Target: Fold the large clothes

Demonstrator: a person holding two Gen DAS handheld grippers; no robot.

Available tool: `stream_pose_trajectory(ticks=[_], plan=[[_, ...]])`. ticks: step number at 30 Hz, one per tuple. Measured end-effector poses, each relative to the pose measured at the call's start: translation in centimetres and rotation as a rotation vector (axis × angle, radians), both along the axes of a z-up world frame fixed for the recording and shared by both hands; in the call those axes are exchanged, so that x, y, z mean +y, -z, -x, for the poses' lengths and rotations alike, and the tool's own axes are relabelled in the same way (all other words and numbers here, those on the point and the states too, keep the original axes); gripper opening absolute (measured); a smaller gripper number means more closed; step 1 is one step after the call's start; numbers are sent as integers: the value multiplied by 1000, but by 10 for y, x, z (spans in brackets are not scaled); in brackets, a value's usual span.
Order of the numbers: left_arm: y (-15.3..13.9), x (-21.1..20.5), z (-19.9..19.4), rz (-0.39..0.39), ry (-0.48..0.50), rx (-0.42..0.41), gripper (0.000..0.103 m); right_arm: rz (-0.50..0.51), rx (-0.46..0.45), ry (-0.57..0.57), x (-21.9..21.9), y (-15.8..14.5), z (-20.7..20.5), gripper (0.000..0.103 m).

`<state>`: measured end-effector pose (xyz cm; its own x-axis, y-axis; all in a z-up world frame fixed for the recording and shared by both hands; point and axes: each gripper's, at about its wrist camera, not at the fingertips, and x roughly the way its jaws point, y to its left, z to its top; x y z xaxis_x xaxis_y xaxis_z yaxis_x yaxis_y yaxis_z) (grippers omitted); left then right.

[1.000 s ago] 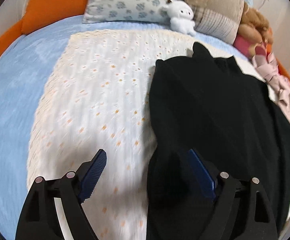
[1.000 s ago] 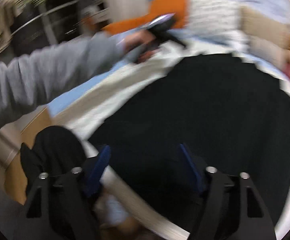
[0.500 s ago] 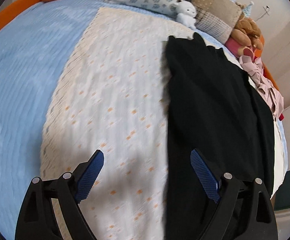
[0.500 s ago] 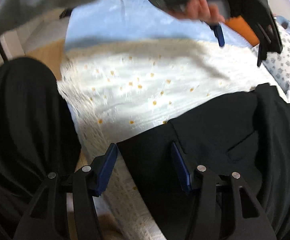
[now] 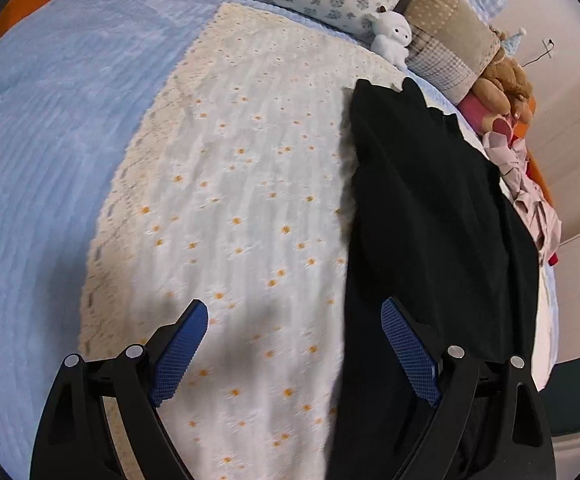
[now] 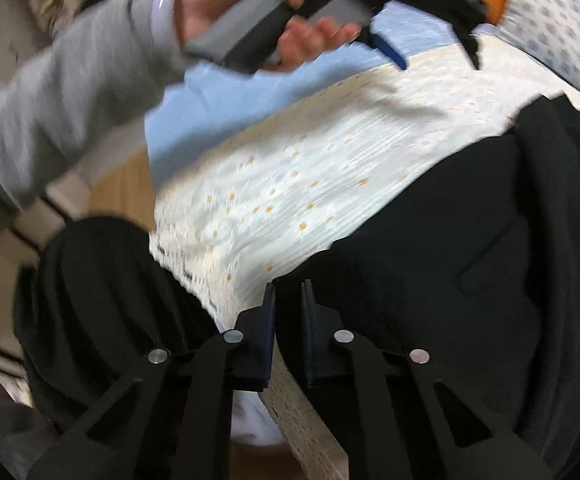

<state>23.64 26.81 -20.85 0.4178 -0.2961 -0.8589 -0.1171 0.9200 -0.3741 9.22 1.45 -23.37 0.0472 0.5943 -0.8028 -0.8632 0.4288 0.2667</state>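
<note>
Black garment (image 6: 429, 216) corner between right claw (image 6: 288, 292) pads

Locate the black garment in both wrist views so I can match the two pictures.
Left wrist: the black garment runs down the right half, from near the pillows to the bottom edge.
Right wrist: it fills the right and lower centre; the right gripper has just been closing on its corner.
Shared landmark: the white flowered blanket under it.

Both grippers look the same: the left gripper (image 5: 291, 322) and right gripper (image 6: 288, 300) have black angular plastic arms, silver round screws behind the fingers, and blue cross-hatched pads (image 5: 178, 350) inside. The person wears a grey sleeve (image 6: 62, 108), with black clothing (image 6: 102, 320) lower down.
</note>
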Motion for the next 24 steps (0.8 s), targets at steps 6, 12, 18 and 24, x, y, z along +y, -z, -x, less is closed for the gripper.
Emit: stream_pose_trajectory(ticks=[6,12,18,24], plan=[[-2,-30,-28,-32,41,-6,90,-141,92,137,-44,-17,-23,10],[11,-64,-71,-26,76,6,90,-274,194,240,-90,-18,-29,9],[-1,-82,-122,-31,89,-54,90,-375,248,303,-123,-24,-33,9],[7,-94,-178,-104,62,-27,90,-453,273,331,-155,-37,-42,9]])
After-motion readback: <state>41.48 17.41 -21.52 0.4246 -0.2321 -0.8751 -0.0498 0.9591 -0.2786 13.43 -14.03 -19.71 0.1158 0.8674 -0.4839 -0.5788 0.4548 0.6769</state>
